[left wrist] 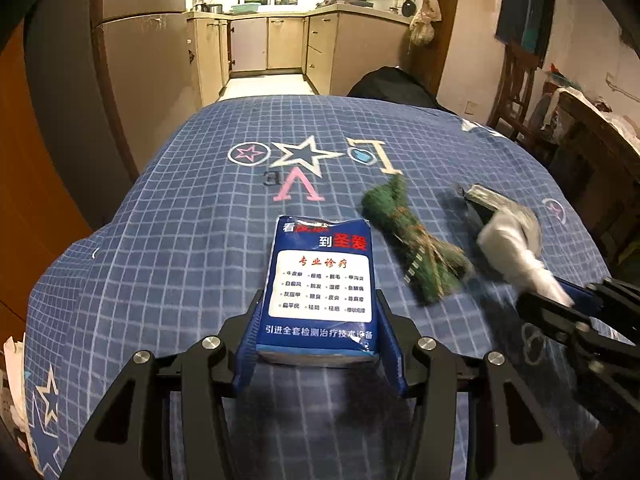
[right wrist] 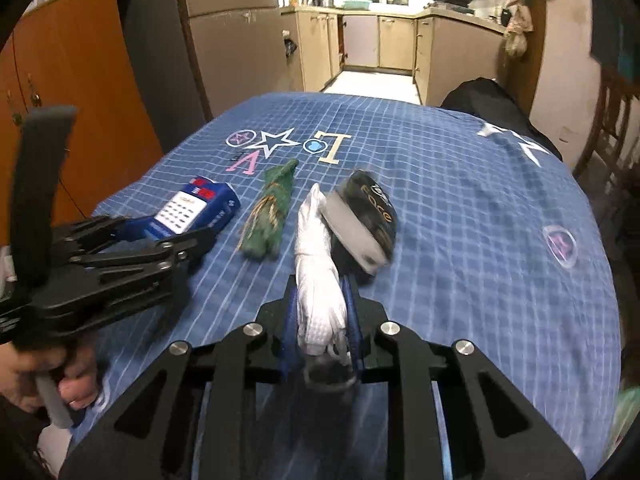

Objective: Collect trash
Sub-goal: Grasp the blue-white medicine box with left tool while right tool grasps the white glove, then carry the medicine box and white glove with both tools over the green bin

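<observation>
The left gripper (left wrist: pixel 320 344) has its jaws about half open and pressed against the two sides of a blue tissue pack (left wrist: pixel 322 288), which lies on the checked blue cloth (left wrist: pixel 160 240) over the tabletop. The pack's label carries Chinese print: "到圣爱" in white and red at the top, "专业诊疗" in red on a white panel of small terms, and "引进全套检测治疗技术设备" along the bottom edge.

The right gripper (right wrist: pixel 322 320) has its jaws nearly closed on a twisted white tissue wad (right wrist: pixel 320 264), blurred in both views. No earlier view is at hand to judge motion.

Just right of the pack lies a green wrapper (left wrist: pixel 412 244) with straw-coloured strands. Right of the wrapper, beside the wad, sits a dark packet (right wrist: pixel 366 220) with a silver band and gold lettering reading "face".

Beyond the pack the cloth is printed with a star (left wrist: pixel 300 156) and the letters "L", "V", "E". A hand (right wrist: pixel 44 380) grips the left gripper's handle in the right wrist view.
</observation>
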{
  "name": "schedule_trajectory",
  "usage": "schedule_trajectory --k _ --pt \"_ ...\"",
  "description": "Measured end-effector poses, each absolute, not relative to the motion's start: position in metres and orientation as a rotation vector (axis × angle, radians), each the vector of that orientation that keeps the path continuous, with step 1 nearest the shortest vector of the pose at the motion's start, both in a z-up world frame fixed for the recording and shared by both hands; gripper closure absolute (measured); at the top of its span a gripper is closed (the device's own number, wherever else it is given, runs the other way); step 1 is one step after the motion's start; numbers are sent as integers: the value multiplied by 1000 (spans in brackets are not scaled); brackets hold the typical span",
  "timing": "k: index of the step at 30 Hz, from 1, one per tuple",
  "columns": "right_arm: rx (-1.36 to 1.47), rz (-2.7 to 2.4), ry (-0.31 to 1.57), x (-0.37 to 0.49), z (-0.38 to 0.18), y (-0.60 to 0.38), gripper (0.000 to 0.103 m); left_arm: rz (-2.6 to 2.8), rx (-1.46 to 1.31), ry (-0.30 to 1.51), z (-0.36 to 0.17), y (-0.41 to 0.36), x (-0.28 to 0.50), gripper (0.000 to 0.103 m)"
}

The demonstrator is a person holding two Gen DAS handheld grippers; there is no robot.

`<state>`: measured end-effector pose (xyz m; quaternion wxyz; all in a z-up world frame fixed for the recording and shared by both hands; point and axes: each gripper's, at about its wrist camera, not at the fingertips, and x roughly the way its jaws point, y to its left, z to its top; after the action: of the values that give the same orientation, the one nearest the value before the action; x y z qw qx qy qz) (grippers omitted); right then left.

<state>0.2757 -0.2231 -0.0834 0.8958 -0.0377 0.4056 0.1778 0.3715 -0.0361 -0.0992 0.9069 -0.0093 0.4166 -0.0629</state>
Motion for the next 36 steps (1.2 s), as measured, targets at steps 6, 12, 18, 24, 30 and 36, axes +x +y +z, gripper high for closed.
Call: schedule_trajectory --k 6,12,18,24,30,36 --pt "38 357 769 223 -56 -254 83 -131 -15 813 -90 -42 328 51" --pt "95 307 692 177 -32 -280 83 -142 -47 750 -62 -44 279 51" --pt "136 240 642 147 -19 -308 83 -227 -26 663 -19 -72 229 51" --pt "123 154 585 125 -3 -332 83 -317 13 615 11 -114 197 51" --pt "106 70 546 105 12 -362 83 -403 42 586 29 -168 171 51" --pt "109 -24 533 85 22 -398 83 -479 63 560 48 -228 162 51"
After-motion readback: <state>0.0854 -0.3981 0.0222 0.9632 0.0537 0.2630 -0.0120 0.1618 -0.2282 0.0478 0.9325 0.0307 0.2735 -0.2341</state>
